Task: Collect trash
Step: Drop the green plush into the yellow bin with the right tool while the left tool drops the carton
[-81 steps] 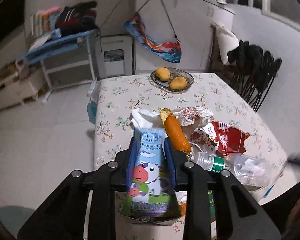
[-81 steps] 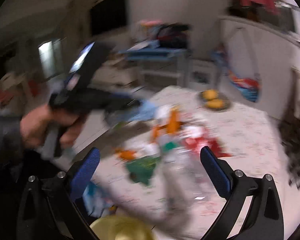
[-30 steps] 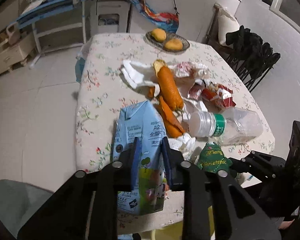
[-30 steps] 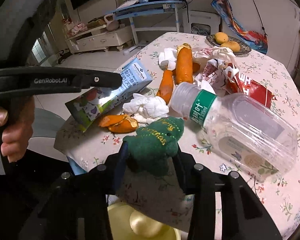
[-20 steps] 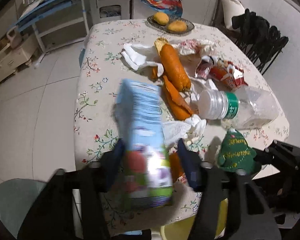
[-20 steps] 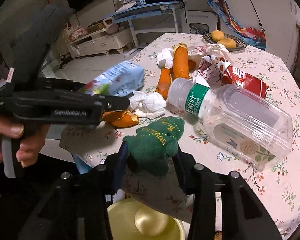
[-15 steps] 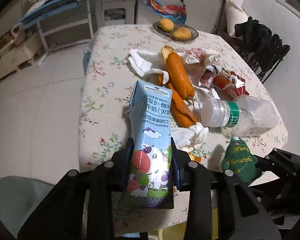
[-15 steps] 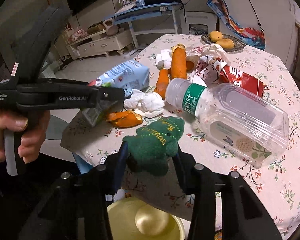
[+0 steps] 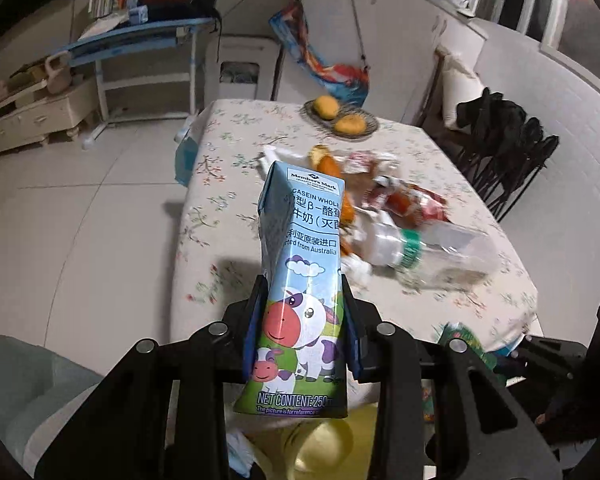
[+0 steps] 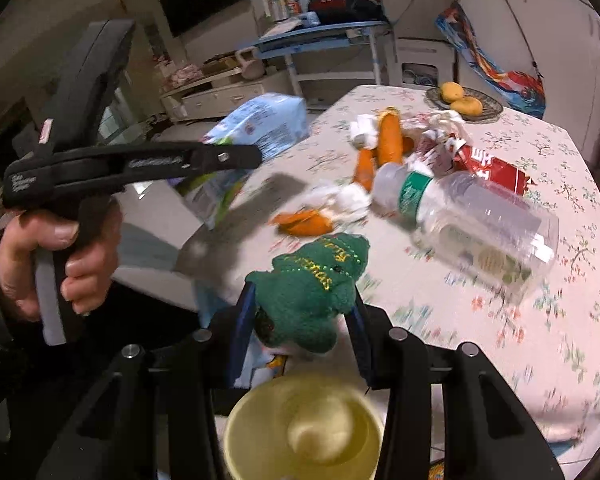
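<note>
My left gripper (image 9: 304, 316) is shut on a blue milk carton (image 9: 300, 280) with a cartoon cow, held upright off the table's near left corner; it also shows in the right wrist view (image 10: 256, 136). My right gripper (image 10: 300, 320) is shut on a green plush toy (image 10: 316, 280), held above a yellow bin (image 10: 304, 432) below the table edge. On the floral table (image 10: 520, 320) lie an empty clear bottle (image 10: 472, 216), carrots (image 10: 388, 140), orange peel (image 10: 304, 220), crumpled tissue (image 10: 344, 196) and a red wrapper (image 10: 488, 168).
A plate of oranges (image 9: 340, 118) sits at the table's far end. A dark chair with clothes (image 9: 504, 140) stands right of the table. A blue desk (image 9: 140, 48) and low cabinet (image 9: 32, 116) stand at the back left. A grey-green seat (image 9: 28, 392) is near left.
My left gripper has lifted and pulled the carton back from the table, now upright. My right gripper has drawn the plush toy back over the yellow bin.
</note>
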{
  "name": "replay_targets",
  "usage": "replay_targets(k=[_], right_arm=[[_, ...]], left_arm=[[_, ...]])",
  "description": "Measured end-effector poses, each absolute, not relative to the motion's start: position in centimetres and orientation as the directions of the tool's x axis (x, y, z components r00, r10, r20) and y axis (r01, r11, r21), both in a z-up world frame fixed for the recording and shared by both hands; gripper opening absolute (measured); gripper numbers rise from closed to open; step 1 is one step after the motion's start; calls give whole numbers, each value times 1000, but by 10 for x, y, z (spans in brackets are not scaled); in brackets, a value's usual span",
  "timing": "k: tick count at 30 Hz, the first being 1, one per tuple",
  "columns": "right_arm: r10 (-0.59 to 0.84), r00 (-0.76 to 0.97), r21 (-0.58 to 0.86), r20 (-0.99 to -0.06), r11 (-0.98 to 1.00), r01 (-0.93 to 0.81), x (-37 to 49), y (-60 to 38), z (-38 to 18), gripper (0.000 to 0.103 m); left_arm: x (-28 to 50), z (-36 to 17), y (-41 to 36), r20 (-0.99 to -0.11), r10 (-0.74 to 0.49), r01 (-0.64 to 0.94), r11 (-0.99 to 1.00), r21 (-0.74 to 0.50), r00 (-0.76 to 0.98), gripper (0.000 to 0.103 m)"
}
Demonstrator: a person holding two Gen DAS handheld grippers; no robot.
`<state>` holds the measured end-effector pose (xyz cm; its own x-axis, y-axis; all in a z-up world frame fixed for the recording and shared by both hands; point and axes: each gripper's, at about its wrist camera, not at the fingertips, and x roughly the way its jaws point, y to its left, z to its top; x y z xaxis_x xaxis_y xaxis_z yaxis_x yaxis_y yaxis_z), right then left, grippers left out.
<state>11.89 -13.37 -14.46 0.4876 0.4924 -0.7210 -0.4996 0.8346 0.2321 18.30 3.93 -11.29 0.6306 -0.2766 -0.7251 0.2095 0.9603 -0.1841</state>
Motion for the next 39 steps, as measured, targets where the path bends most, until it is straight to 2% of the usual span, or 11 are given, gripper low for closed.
replay_targets(k=[4,11,18,20,24,26,32,36,39], right_arm=[[490,429,229,-759,817,-529,86,-129,-154,45],[418,265,238,-869,821,-518,51,-121,-202,46],[390,212,244,-896,831,-500,51,-118,-219,50],[392,215,248,-895,835,-490,52,-120,-219,56],[388,261,239,-884,854,-462,49,-127,-210,62],[375,311,222,-873,875,-430,50,-135,-205,68],[316,515,212,-797,944,-252,54,-180,-177,77],[300,613,265,-731,952,-151,53,-211,-162,79],[298,633,285,-715,950,-125,54,-218,-158,79]], left_arm=[[154,-109,26,-699,-314,248,948,-197,642,32],[112,-117,14,-700,-367,290,928,-233,613,32],[91,-127,10,-711,-380,301,922,-243,591,32],[88,-129,9,-712,-380,299,922,-244,590,32],[84,-129,9,-713,-383,301,921,-247,588,32],[81,-129,8,-714,-389,309,918,-249,583,33],[63,-141,-8,-756,-431,386,887,-254,492,33],[46,-158,-21,-804,-430,425,870,-249,411,33],[39,-170,-30,-835,-418,448,861,-240,357,33]])
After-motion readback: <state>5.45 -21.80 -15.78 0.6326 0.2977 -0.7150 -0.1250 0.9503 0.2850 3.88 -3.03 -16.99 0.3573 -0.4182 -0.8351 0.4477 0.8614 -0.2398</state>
